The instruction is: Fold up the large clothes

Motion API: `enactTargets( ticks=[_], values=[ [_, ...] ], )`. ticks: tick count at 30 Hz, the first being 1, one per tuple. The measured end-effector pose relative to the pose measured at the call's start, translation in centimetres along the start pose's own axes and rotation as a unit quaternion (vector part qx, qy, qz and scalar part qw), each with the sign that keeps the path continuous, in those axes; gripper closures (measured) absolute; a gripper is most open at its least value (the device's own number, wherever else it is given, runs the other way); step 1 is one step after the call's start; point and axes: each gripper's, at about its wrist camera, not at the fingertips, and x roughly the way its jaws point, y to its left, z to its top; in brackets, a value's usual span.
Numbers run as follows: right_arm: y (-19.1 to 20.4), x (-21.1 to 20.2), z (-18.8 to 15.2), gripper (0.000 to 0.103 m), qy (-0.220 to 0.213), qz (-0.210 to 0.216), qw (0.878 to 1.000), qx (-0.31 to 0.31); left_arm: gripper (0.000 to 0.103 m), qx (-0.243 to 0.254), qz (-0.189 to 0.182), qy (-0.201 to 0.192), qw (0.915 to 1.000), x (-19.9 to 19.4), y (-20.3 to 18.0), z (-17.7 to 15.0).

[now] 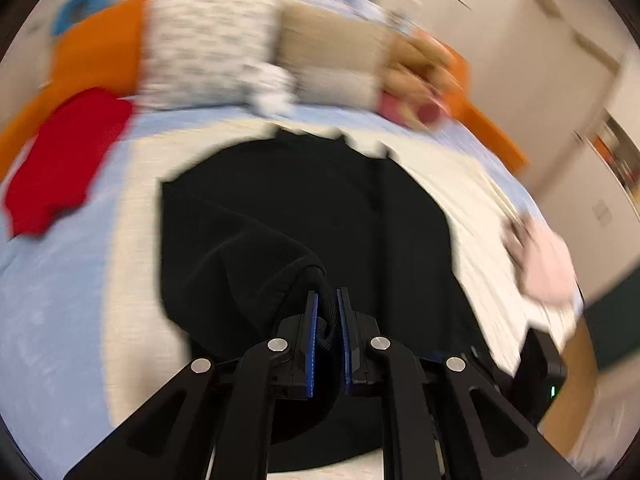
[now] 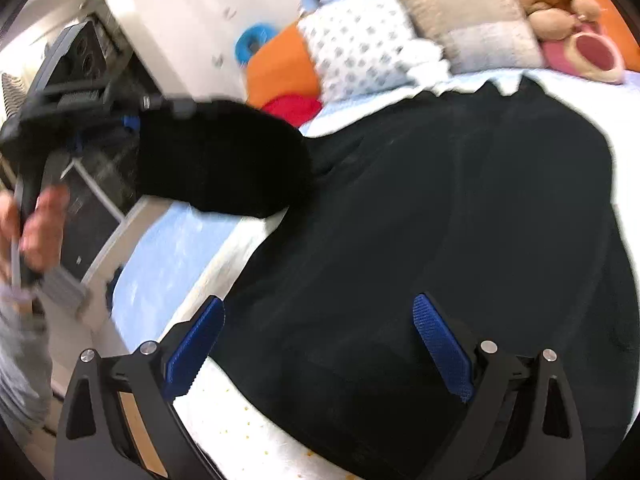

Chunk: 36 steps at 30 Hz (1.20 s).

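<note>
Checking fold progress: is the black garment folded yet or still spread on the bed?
Mostly spread: the black garment lies flat, one sleeve lifted in the shut left gripper.

bed (image 2: 168, 240): blue sheet | on it: cream blanket (image 1: 132, 280), black garment (image 2: 440, 220), red cloth (image 1: 60, 168), pillows (image 2: 360, 52)

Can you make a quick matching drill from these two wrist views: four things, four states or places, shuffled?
Things:
1. left gripper
2. right gripper
3. red garment
4. stuffed toy

States or places:
A. lying on the blue sheet, beside the orange pillow
B. jaws wide apart, nothing between them
C. by the beige pillow at the head of the bed
D. shut on a fold of the black garment

Pairs: 1-D, 2-B, 3-A, 4-C
</note>
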Motion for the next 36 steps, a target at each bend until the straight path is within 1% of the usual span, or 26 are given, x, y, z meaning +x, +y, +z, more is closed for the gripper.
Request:
enactTargets(
  ticks=[4, 6, 9, 10, 11, 12, 13, 14, 15, 16, 18, 19, 21, 22, 23, 24, 25, 26, 29, 30, 31, 32, 33, 34, 35, 36],
  values=[
    [-2.3, -2.9, 1.0, 0.009, -0.038, -0.089, 0.995, 0.01, 0.089, 0.064, -0.026, 0.042, 0.9967, 4.4, -6.6, -1.8],
    [-3.7, -3.9, 1.1, 0.009, -0.048, -0.113, 0.992, 0.022, 0.089, 0.076, -0.035, 0.067, 0.9942, 7.3, -8.4, -2.9],
    [-5.7, -4.6, 1.0, 0.009, -0.051, -0.148, 0.987, 0.038, 0.088, 0.073, -0.045, 0.11, 0.9902, 11.6, -9.3, -4.4],
    [-6.4, -4.5, 0.9, 0.009, -0.048, -0.159, 0.985, 0.043, 0.08, 0.07, -0.049, 0.13, 0.9878, 13.2, -9.3, -5.0],
    [-6.8, -4.4, 0.8, 0.009, -0.044, -0.16, 0.985, 0.046, 0.061, 0.069, -0.048, 0.151, 0.9849, 14.8, -9.3, -5.6],
    [-7.1, -4.1, 0.8, 0.009, -0.04, -0.158, 0.985, 0.051, 0.051, 0.07, -0.044, 0.161, 0.9834, 15.8, -9.0, -5.9],
    [-7.4, -3.8, 0.6, 0.009, -0.036, -0.153, 0.986, 0.056, 0.038, 0.078, -0.037, 0.168, 0.9821, 16.5, -8.9, -6.1],
    [-7.7, -3.5, 0.8, 0.009, -0.034, -0.15, 0.986, 0.057, 0.034, 0.085, -0.032, 0.169, 0.9814, 16.8, -8.8, -6.1],
    [-7.8, -3.1, 0.7, 0.009, -0.033, -0.146, 0.987, 0.059, 0.033, 0.084, -0.033, 0.168, 0.9816, 16.8, -8.6, -5.9],
    [-7.7, -2.9, 0.6, 0.008, -0.036, -0.131, 0.989, 0.063, 0.028, 0.074, -0.037, 0.166, 0.9827, 16.4, -8.0, -5.2],
    [-7.2, -2.6, 0.3, 0.01, -0.036, -0.095, 0.993, 0.062, 0.019, 0.045, -0.042, 0.14, 0.9883, 15.0, -6.2, -2.5],
    [-6.6, -2.1, 0.3, 0.014, -0.03, -0.079, 0.995, 0.052, 0.016, 0.036, -0.027, 0.12, 0.9917, 14.3, -5.0, -0.9],
    [-5.4, -1.1, 0.1, 0.019, -0.016, -0.076, 0.997, 0.021, 0.011, 0.025, 0.015, 0.09, 0.9955, 13.3, -2.5, 3.0],
    [-4.7, -0.3, -0.2, 0.02, -0.004, -0.083, 0.996, 0.008, 0.011, 0.017, 0.037, 0.082, 0.9958, 13.4, -1.1, 4.7],
    [-4.5, 0.4, -0.4, 0.019, 0.009, -0.086, 0.996, 0.003, 0.011, 0.009, 0.069, 0.075, 0.9948, 13.7, 0.4, 6.6],
    [-4.3, 1.3, -0.7, 0.019, 0.025, -0.084, 0.996, 0.001, 0.011, 0.0, 0.099, 0.074, 0.9923, 14.4, 2.1, 8.7],
    [-4.3, 2.0, -1.0, 0.02, 0.036, -0.085, 0.996, 0.0, 0.011, -0.011, 0.118, 0.074, 0.9902, 15.3, 3.7, 10.4],
    [-4.2, 2.6, -1.1, 0.022, 0.045, -0.087, 0.995, -0.004, 0.011, -0.025, 0.15, 0.079, 0.9852, 16.7, 5.8, 12.6],
    [-3.8, 3.7, -1.1, 0.031, 0.054, -0.1, 0.993, -0.022, 0.011, -0.052, 0.193, 0.087, 0.976, 20.2, 9.5, 16.1],
    [-3.7, 3.8, -1.1, 0.032, 0.04, -0.107, 0.993, -0.025, 0.011, -0.067, 0.198, 0.092, 0.9736, 21.8, 11.1, 17.1],
    [-3.5, 3.9, -1.1, 0.04, 0.039, -0.115, 0.992, -0.035, 0.011, -0.077, 0.206, 0.096, 0.9707, 22.9, 12.4, 17.5],
    [-3.4, 4.0, -1.1, 0.052, 0.042, -0.115, 0.992, -0.041, 0.011, -0.088, 0.216, 0.102, 0.967, 24.5, 13.5, 18.2],
    [-3.4, 4.2, -1.1, 0.057, 0.048, -0.108, 0.992, -0.044, 0.011, -0.092, 0.218, 0.108, 0.9656, 25.9, 14.0, 18.6],
    [-3.4, 4.3, -1.2, 0.067, 0.052, -0.101, 0.993, -0.044, 0.011, -0.092, 0.225, 0.114, 0.9634, 27.2, 14.1, 18.8],
    [-3.4, 4.4, -1.4, 0.072, 0.057, -0.092, 0.993, -0.043, 0.011, -0.085, 0.242, 0.122, 0.9587, 28.7, 14.6, 19.2],
    [-3.3, 4.2, -1.7, 0.073, 0.057, -0.089, 0.993, -0.042, 0.011, -0.079, 0.259, 0.126, 0.9543, 29.5, 15.0, 19.3]
  ],
)
